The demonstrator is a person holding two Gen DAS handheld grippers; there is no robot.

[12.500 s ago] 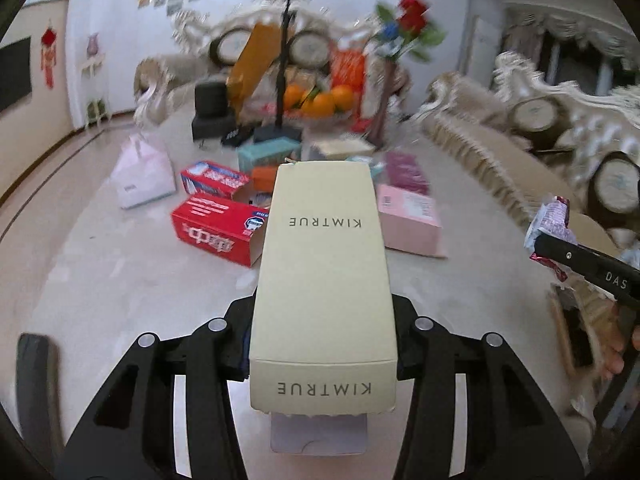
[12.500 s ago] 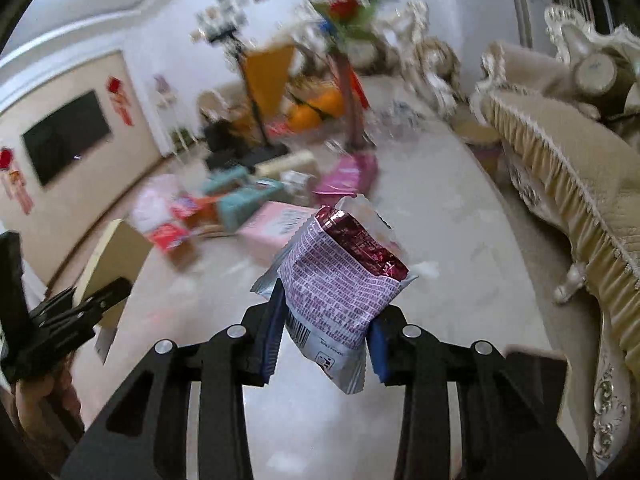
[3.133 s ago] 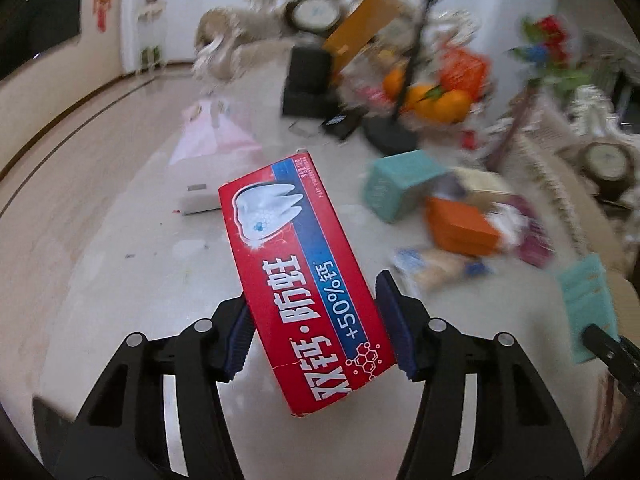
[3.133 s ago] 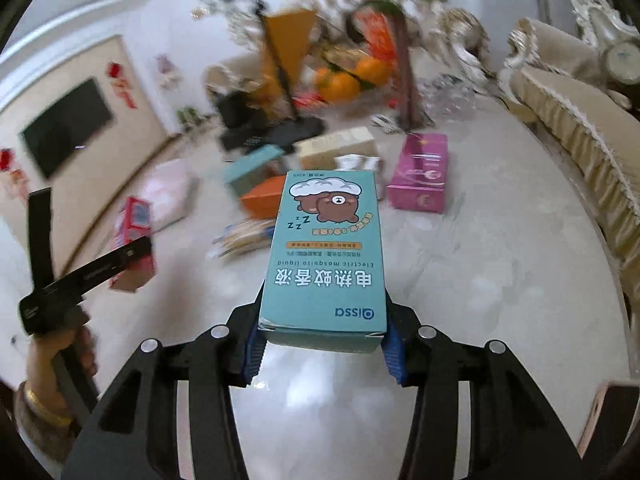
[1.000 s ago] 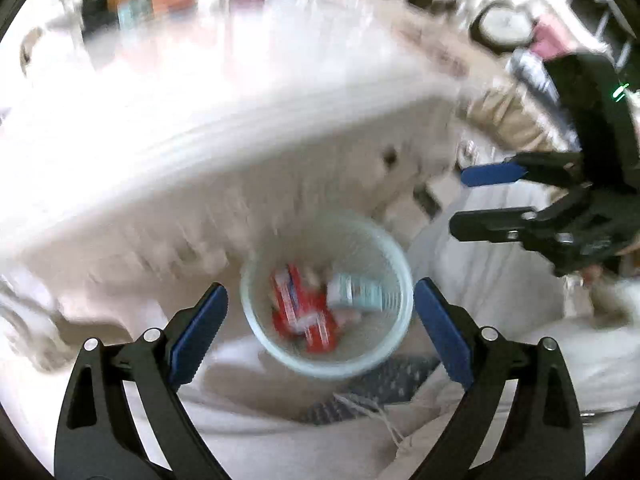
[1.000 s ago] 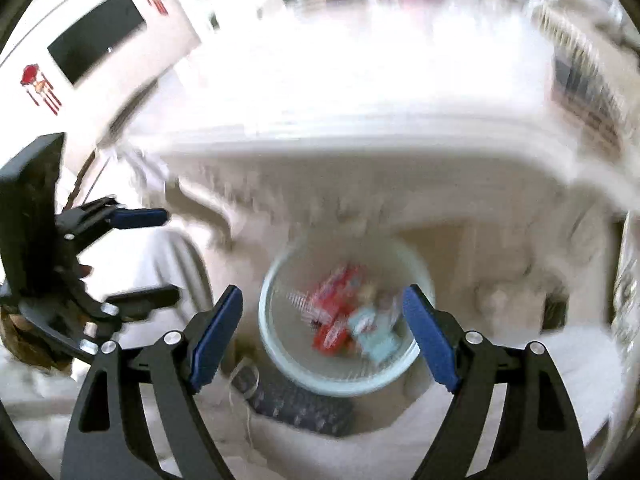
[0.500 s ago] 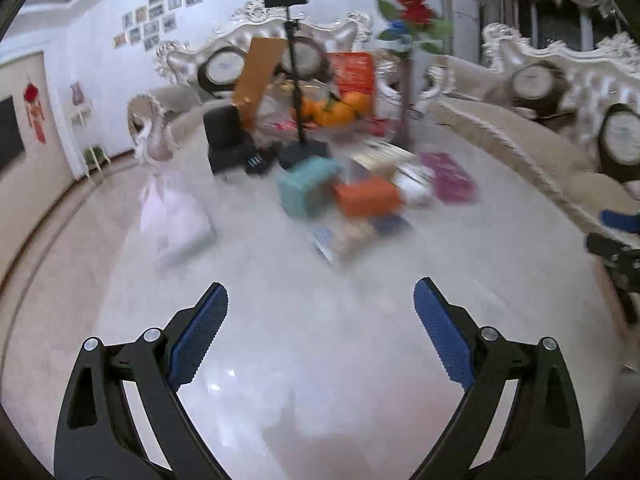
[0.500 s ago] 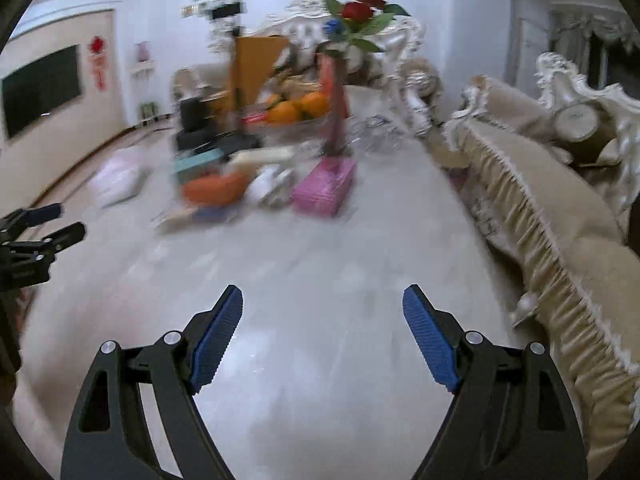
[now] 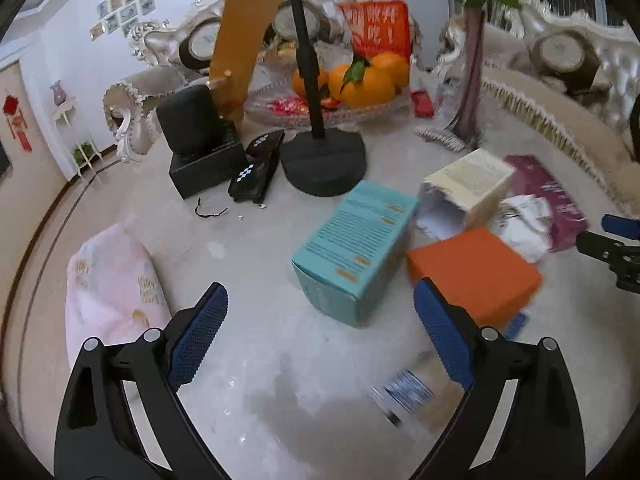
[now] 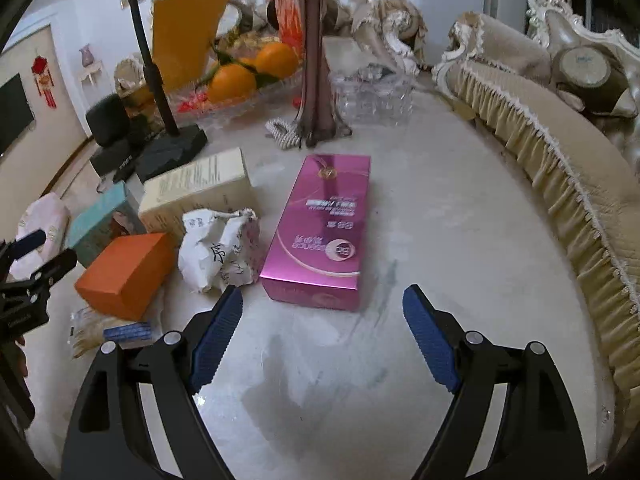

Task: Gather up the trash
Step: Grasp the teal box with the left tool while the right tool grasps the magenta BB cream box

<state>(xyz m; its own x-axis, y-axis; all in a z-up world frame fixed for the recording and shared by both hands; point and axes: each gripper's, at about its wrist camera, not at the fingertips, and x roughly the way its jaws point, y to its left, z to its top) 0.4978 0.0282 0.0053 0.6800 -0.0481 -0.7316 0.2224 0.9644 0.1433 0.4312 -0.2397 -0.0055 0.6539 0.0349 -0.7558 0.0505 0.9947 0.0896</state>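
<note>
Lining up: right hand-held gripper (image 10: pixel 320 336) gaped empty, pink box (image 10: pixel 320 236) dead ahead, long axis pointing away; left hand-held gripper (image 9: pixel 320 344) also wide open, teal box (image 9: pixel 356 248) ahead.

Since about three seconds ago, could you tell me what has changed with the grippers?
The left gripper let go of its red toothpaste box and the right gripper its teal box; both are open and empty. The teal box, orange box and pink box stayed on the table.
</note>
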